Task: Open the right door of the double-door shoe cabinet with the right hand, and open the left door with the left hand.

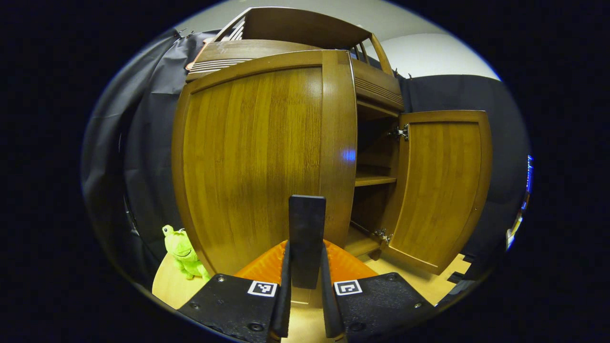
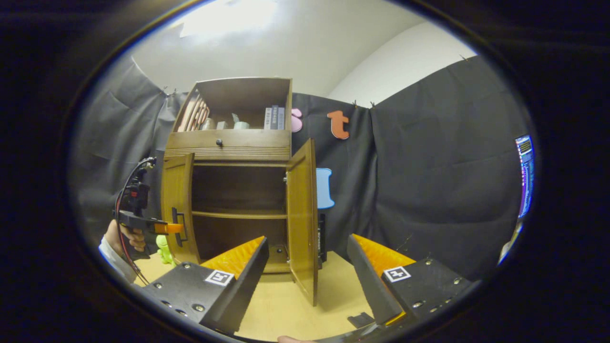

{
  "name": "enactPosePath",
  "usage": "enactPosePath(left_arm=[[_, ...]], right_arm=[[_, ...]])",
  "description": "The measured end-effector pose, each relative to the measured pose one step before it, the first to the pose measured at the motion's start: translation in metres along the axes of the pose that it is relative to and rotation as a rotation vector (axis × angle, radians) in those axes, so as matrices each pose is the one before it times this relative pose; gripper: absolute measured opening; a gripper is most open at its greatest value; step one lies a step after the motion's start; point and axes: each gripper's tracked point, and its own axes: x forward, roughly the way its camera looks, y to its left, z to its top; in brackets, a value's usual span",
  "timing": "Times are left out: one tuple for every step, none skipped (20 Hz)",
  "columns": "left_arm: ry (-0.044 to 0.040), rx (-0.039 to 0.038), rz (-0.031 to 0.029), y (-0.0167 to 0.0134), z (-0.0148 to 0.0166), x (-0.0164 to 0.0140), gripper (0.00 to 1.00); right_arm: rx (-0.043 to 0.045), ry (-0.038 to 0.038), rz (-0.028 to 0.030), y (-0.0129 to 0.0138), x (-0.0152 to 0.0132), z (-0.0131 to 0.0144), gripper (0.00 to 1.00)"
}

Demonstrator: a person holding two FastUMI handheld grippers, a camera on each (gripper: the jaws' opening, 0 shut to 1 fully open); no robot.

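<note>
My left gripper (image 1: 307,267) is clamped on the dark upright handle (image 1: 307,228) of the shoe cabinet's left door (image 1: 252,162), both fingers pressing its sides, while the panel stands close in front of the left gripper view and is swung partway out from the cabinet (image 2: 228,143). In the right gripper view the same door (image 2: 177,205) shows edge-on at the cabinet's left, my left gripper (image 2: 175,228) at its handle (image 2: 179,227) and my hand (image 2: 125,237) behind it. The right door (image 2: 303,214) stands wide open beside the dark shelves, and my right gripper (image 2: 307,267) hangs well apart from it with fingers spread and nothing between them. A green plush toy (image 1: 182,250) sits on the floor just beside the cabinet's left side. The door is, I judge, a stiff wooden panel of moderate weight on metal hinges, so it should swing smoothly in an arc rather than flex. Its varnished face looks slippery, which makes the slim bar handle near the free edge the place to hold; pulling along the hinge's arc, not straight back, should keep the grip from sliding off.
</note>
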Motion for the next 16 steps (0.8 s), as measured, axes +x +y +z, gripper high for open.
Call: enactPosePath(left_arm=[[-0.00139, -0.01093, -0.00130, -0.00057, -0.00234, -0.00033, 0.30], [0.00198, -0.00141, 0.00112, -0.00007, 0.00022, -0.00173, 0.30], [-0.00763, 0.00464, 0.00104, 0.00114, 0.00211, -0.00343, 0.30], [-0.00381, 0.00066, 0.00092, 0.00096, 0.00167, 0.00008, 0.30], [-0.00453, -0.00111, -0.00045, 0.00047, 0.00249, -0.00005, 0.29], [-0.00327, -0.00060, -0.00119, 0.00094, 0.00267, -0.00247, 0.30], [-0.00132, -0.00469, -0.00007, 0.00163, -0.00053, -0.00540, 0.30], [-0.00324, 0.00180, 0.00051, 0.00310, -0.00044, -0.00558, 0.30], [-0.00052, 0.00346, 0.00090, 0.00231, -0.00106, -0.00429, 0.30], [-0.00200, 0.00178, 0.00103, 0.00300, -0.00075, -0.00567, 0.30], [-0.00163, 0.00189, 0.00143, 0.00179, -0.00112, -0.00233, 0.29], [-0.00052, 0.00081, 0.00287, 0.00302, -0.00034, -0.00418, 0.29], [-0.00611, 0.00688, 0.00253, 0.00404, 0.00036, -0.00809, 0.29], [-0.00303, 0.00889, 0.00035, 0.00310, 0.00028, -0.00494, 0.29], [-0.00548, 0.00051, 0.00120, 0.00433, 0.00071, -0.00489, 0.29], [-0.00188, -0.00108, 0.00108, 0.00283, 0.00043, -0.00341, 0.29]], right_arm=[[-0.00273, -0.00179, 0.00710, 0.00454, -0.00184, 0.00036, 0.98], [-0.00377, -0.00052, 0.00608, 0.00250, -0.00159, 0.00055, 0.98], [-0.00617, 0.00114, 0.00387, 0.00432, -0.00104, -0.00072, 0.98], [-0.00618, 0.00042, 0.00057, 0.00107, -0.00104, 0.00045, 0.99], [-0.00712, 0.00056, 0.00029, 0.00079, -0.00042, 0.00029, 0.99], [-0.00649, 0.00104, 0.00128, 0.00339, -0.00137, -0.00080, 0.99], [-0.00408, -0.00017, 0.00183, 0.00202, -0.00119, 0.00034, 0.99], [-0.00184, -0.00038, 0.00172, 0.00182, -0.00041, -0.00049, 0.99], [-0.00123, -0.00045, 0.00247, 0.00137, -0.00100, 0.00066, 0.99], [-0.00036, 0.00110, 0.00173, 0.00192, 0.00064, -0.00083, 0.98], [0.00152, -0.00014, -0.00038, 0.00056, -0.00055, 0.00054, 0.98], [0.00261, -0.00187, 0.00043, 0.00156, 0.00049, 0.00075, 0.98], [0.00253, -0.00233, 0.00243, 0.00128, -0.00090, 0.00091, 0.99], [0.00317, -0.00218, 0.00234, 0.00217, 0.00071, 0.00051, 0.98], [0.00361, -0.00226, 0.00033, 0.00123, 0.00004, 0.00112, 0.98], [0.00345, -0.00072, -0.00026, 0.00185, 0.00113, -0.00026, 0.98]])
